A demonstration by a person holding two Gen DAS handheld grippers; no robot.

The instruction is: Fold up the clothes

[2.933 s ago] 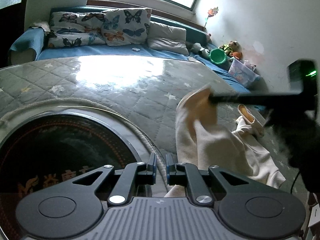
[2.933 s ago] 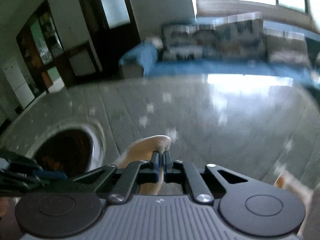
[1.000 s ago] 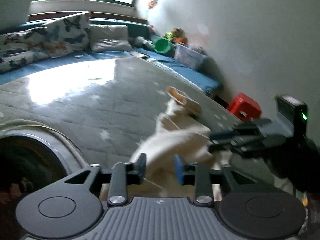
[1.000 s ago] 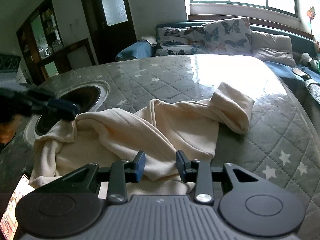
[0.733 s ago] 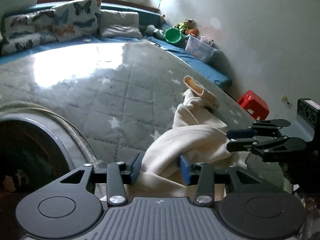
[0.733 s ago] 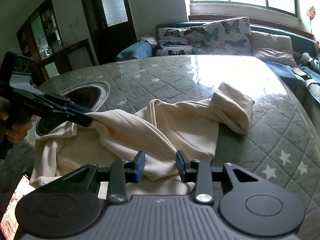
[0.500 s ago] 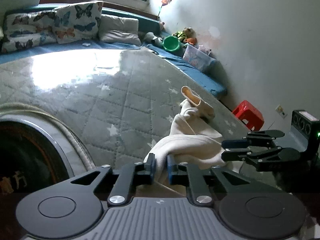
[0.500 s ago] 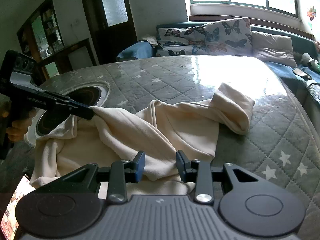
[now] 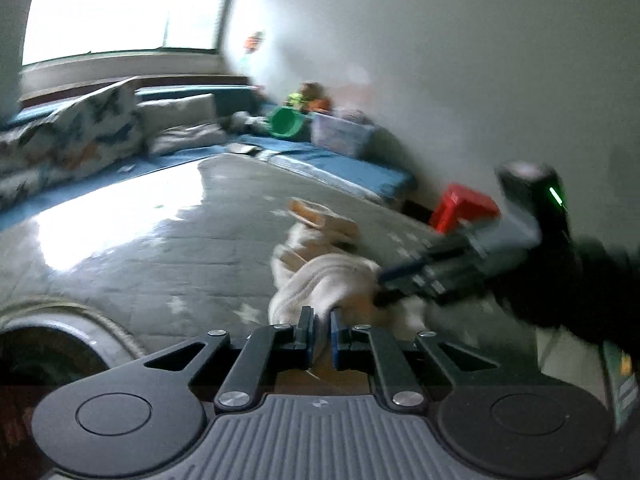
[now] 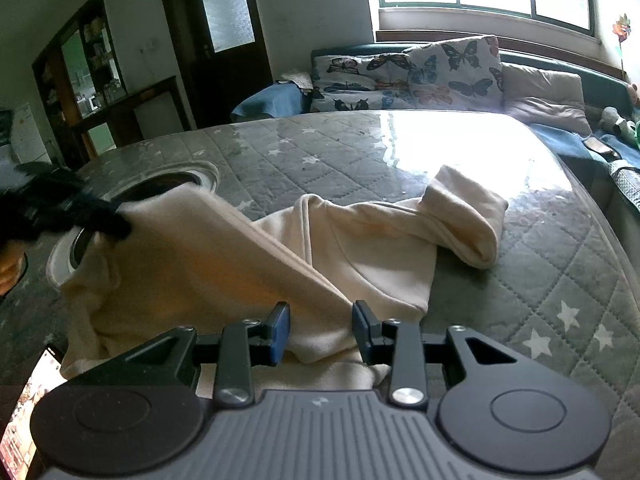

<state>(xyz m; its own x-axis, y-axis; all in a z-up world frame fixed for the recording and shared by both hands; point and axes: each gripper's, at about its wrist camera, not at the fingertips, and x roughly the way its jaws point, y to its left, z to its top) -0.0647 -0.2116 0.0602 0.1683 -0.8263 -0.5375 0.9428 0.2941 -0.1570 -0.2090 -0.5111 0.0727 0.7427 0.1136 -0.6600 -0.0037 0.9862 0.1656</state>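
Observation:
A cream sweatshirt (image 10: 352, 248) lies crumpled on the grey quilted table top (image 10: 540, 280), one sleeve cuff (image 10: 472, 216) stretched toward the far right. My left gripper (image 9: 320, 330) is shut on a fold of the cream sweatshirt (image 9: 320, 280) and, in the right wrist view, holds it raised at the left as a blurred dark shape (image 10: 100, 216). My right gripper (image 10: 320, 330) is open, its blue pads on either side of a ridge of the cloth near the front edge. In the left wrist view the right gripper (image 9: 400, 280) shows blurred beside the cloth.
A round dark opening (image 10: 160, 188) with a pale rim is set into the table top at the left. A sofa with butterfly cushions (image 10: 420, 72) lies behind. A red stool (image 9: 464, 208), a green bowl (image 9: 286, 120) and a clear box (image 9: 340, 132) stand by the right wall.
My left gripper closed on a fold of the sweatshirt and has pulled it up and leftward. The right gripper stays open, now with a ridge of cloth between its pads.

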